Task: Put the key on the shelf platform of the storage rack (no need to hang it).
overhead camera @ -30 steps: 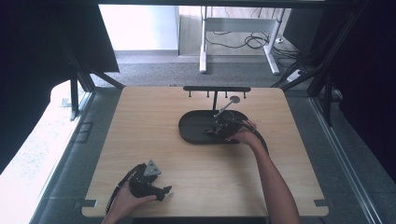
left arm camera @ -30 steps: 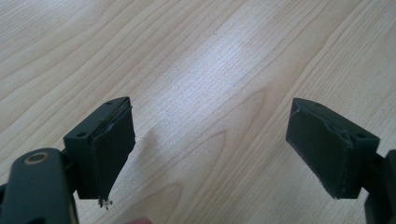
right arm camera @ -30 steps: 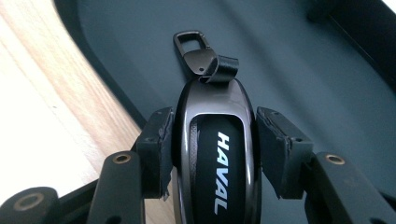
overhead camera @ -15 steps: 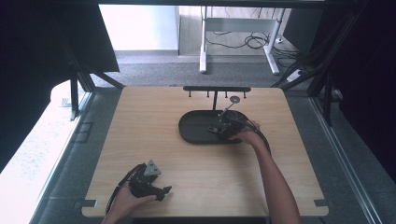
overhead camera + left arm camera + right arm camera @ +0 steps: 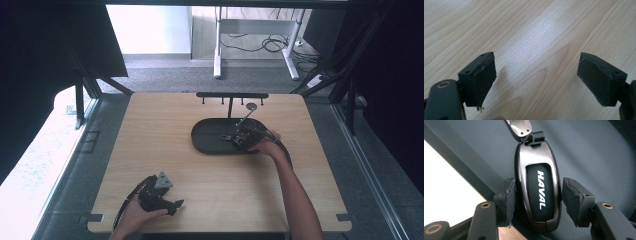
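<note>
Haval key fob (image 5: 537, 192) lies inside the black oval tray (image 5: 205, 142), close to the tray's right end and well in from the wooden table's (image 5: 150, 130) edges. The right gripper (image 5: 536, 202) straddles it; its jaws have just been opening, the left pad against the fob's side and the right pad a sliver clear, so the grip is loose. The left gripper (image 5: 172, 204) rests near the table's front edge, jaws wide apart over bare wood with nothing between them, broad open tabletop separating it from the tray.
</note>
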